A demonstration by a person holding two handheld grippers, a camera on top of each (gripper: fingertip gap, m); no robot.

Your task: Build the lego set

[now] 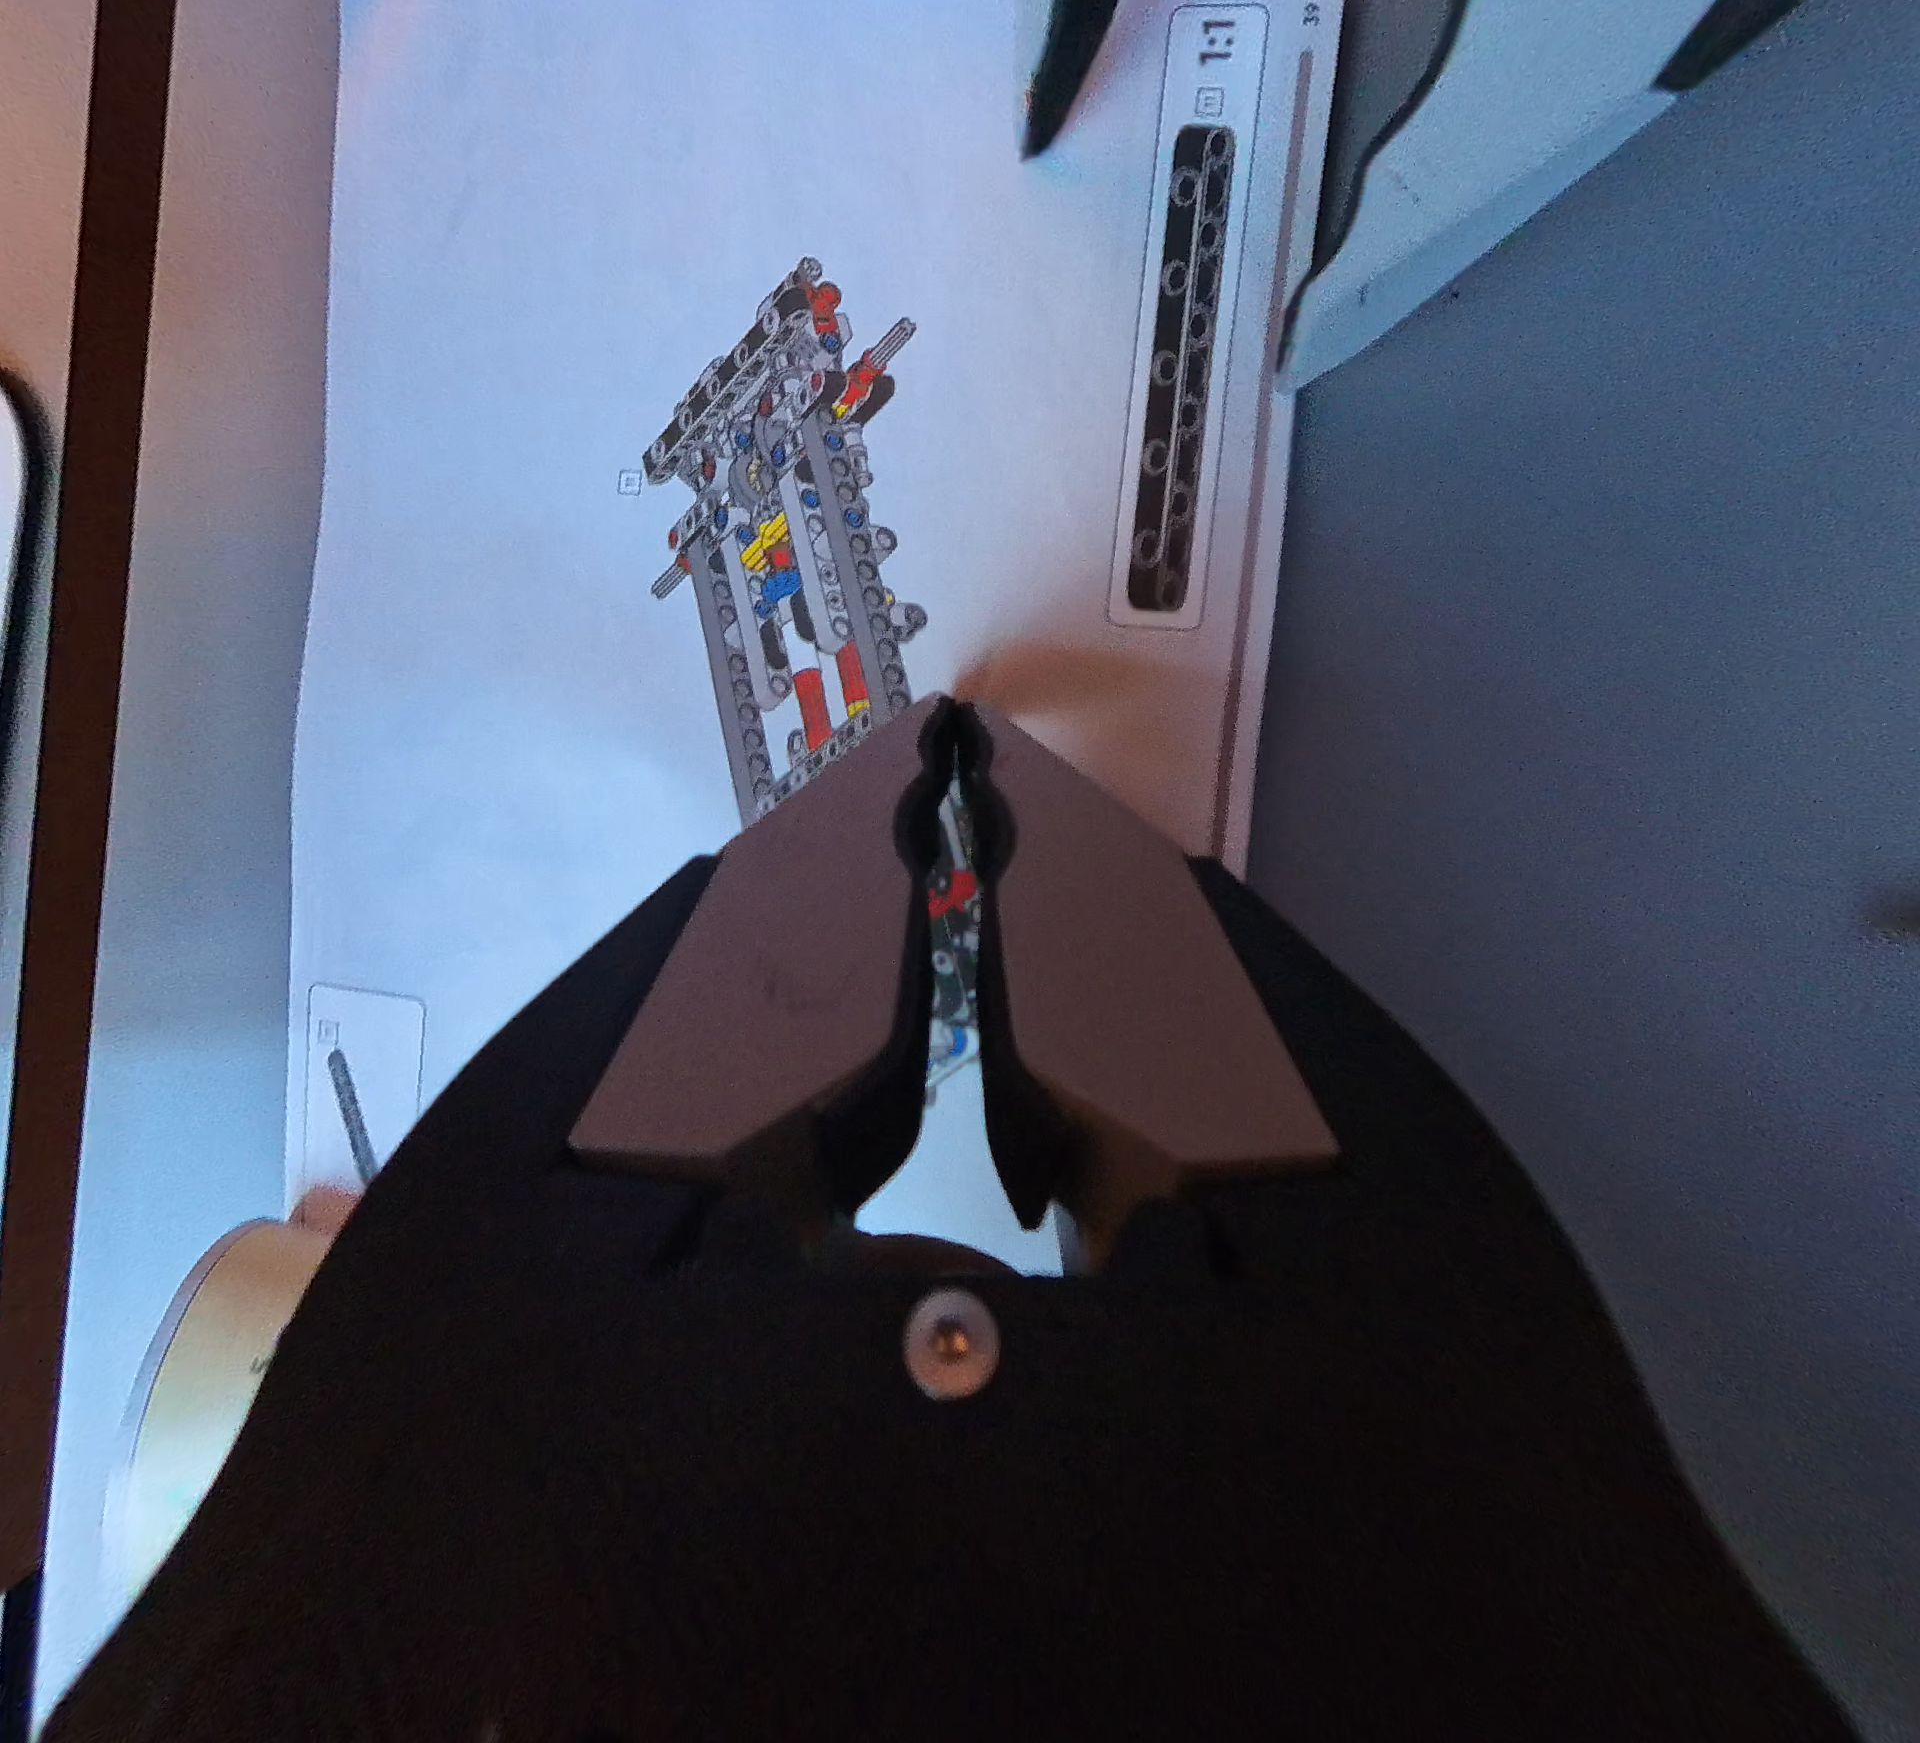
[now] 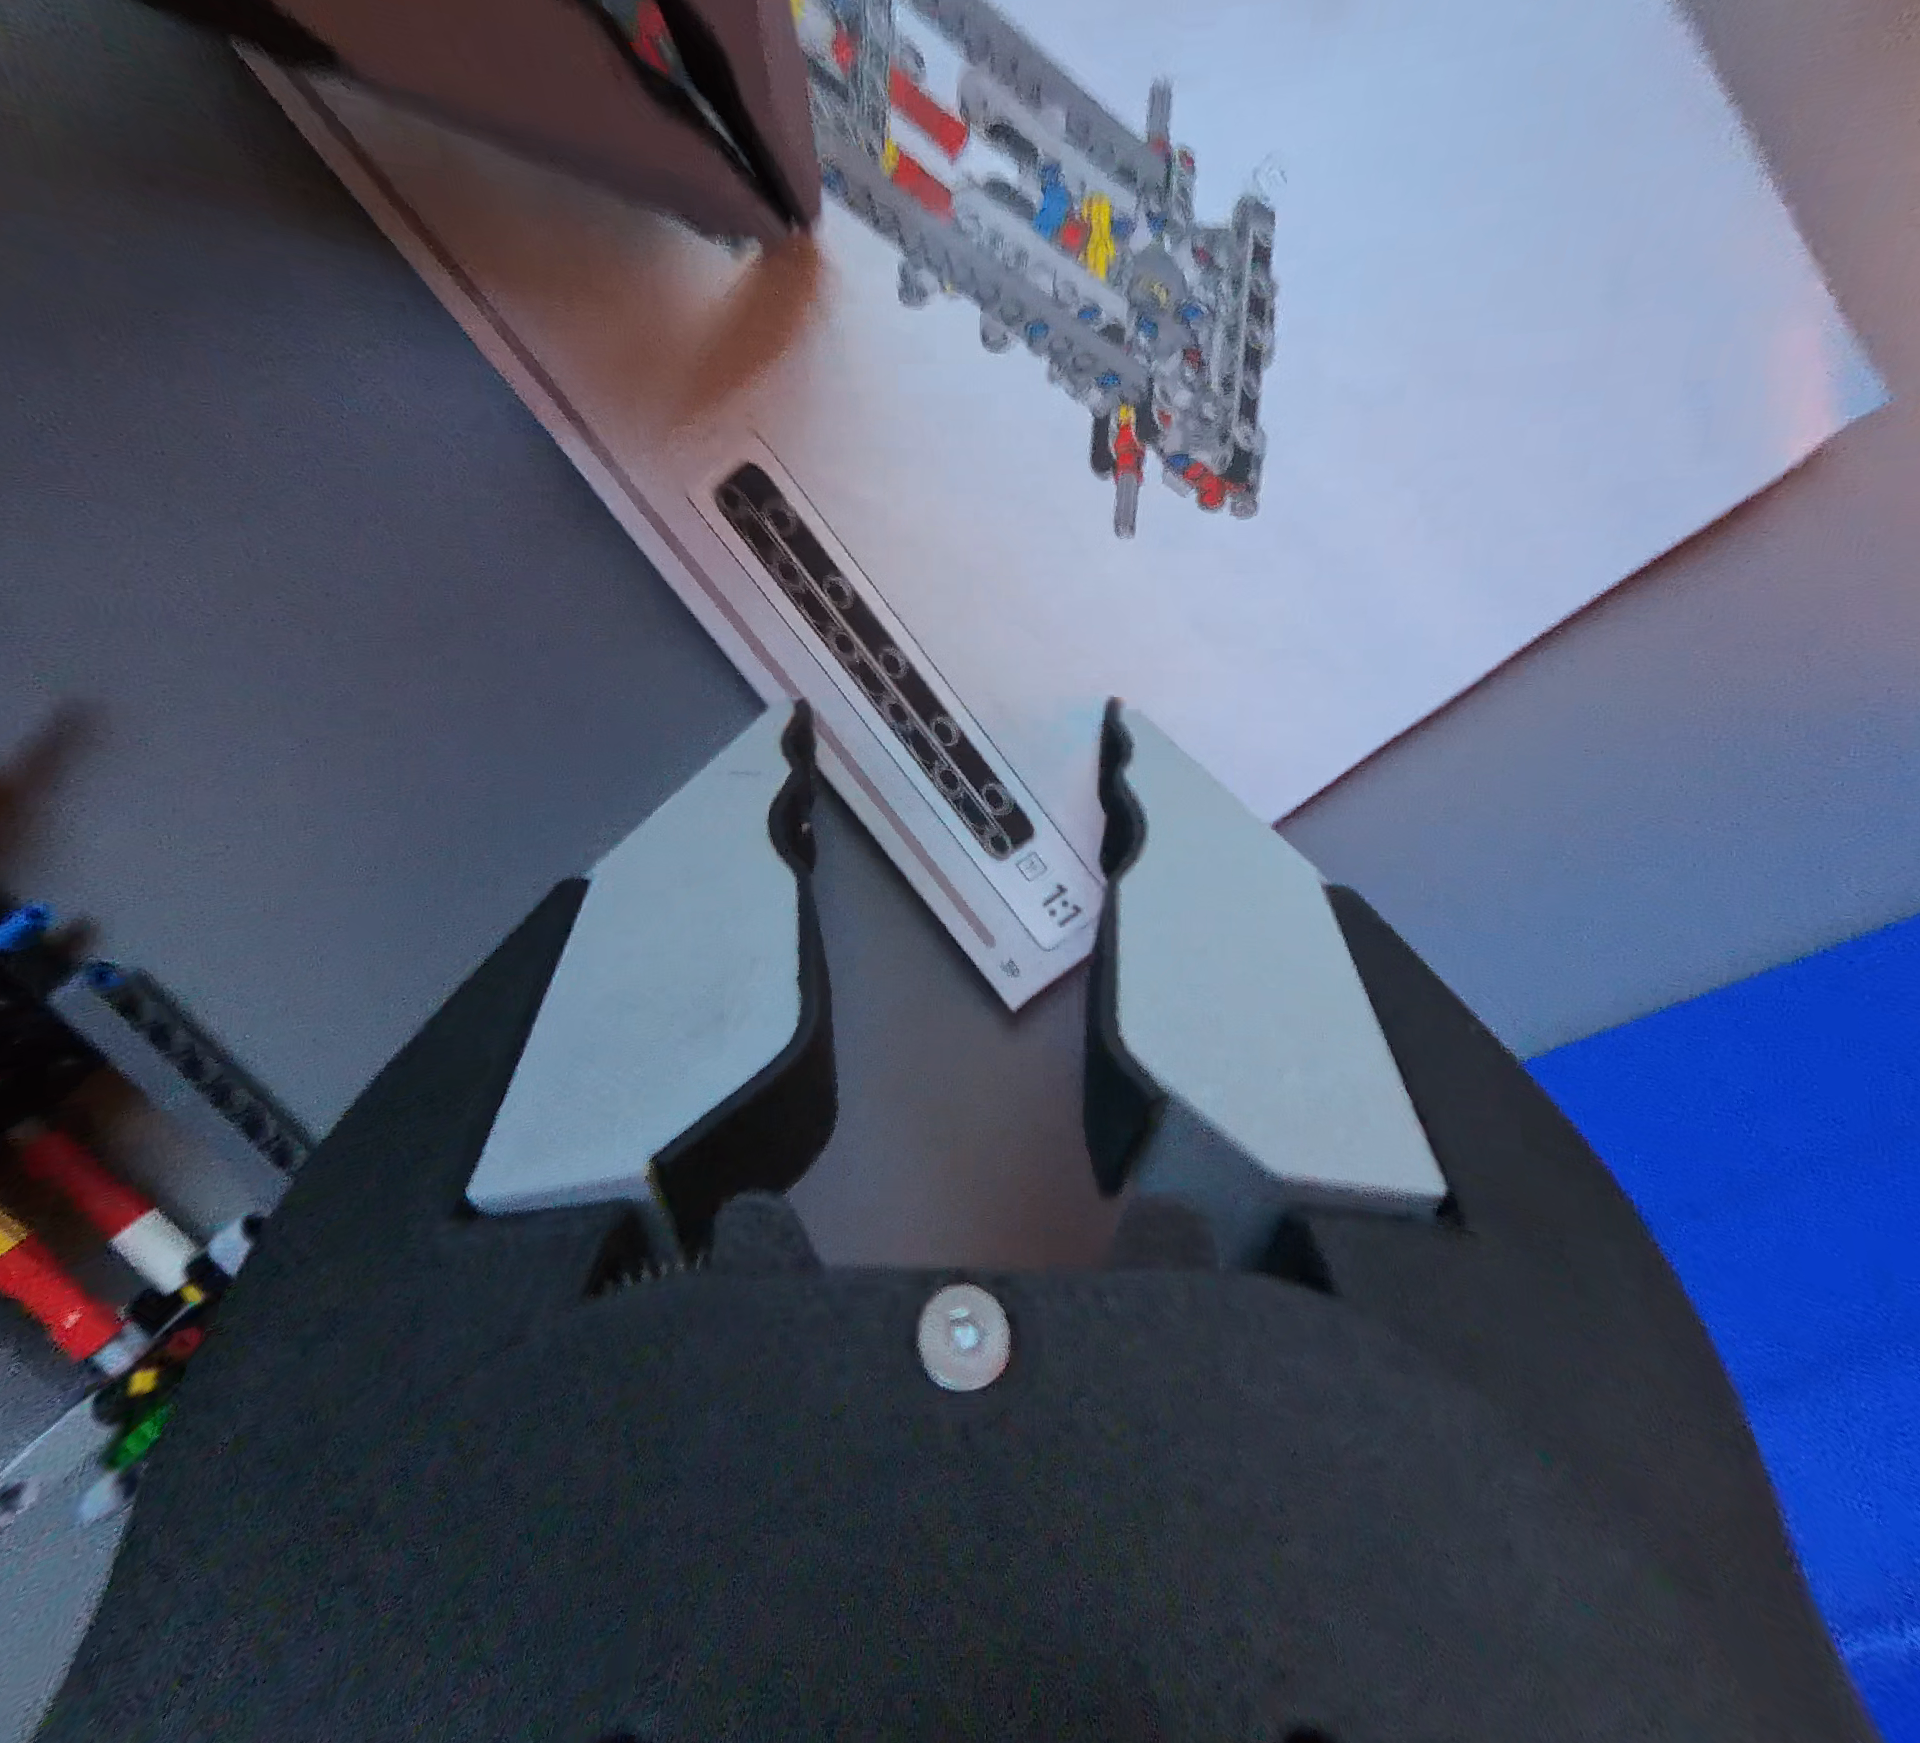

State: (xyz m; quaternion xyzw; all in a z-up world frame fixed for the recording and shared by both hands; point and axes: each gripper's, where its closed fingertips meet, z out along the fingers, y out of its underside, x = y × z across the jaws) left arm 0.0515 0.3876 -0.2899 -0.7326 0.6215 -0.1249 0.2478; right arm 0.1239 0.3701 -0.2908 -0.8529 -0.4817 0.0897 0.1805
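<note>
- Paper sheet (image 1: 582, 259) with a printed building diagram lies flat on the grey surface (image 1: 1610, 758); both claws hang over its one long edge, the edge that carries a printed black beam strip (image 2: 873, 665)
- Left claw (image 1: 951, 706) has its tips pressed together with nothing between them; it points down at the sheet near the lower end of the printed coloured model (image 1: 800, 498), and whether the tips touch the paper I cannot tell
- Right claw (image 2: 956, 727) stands with its fingers apart and nothing between the pads; it hovers over the sheet's corner, the printed strip running diagonally away from it, up and to the left
- Seen from the right claw, the left one comes in from the upper left, well apart along that same edge
- Real brick model (image 2: 94, 1215), with red, white and grey parts, sits on the surface off the sheet, low on the right claw's left and nearer to it than to the other
- Blue patch (image 2: 1766, 1278) borders the surface on the right claw's right
</note>
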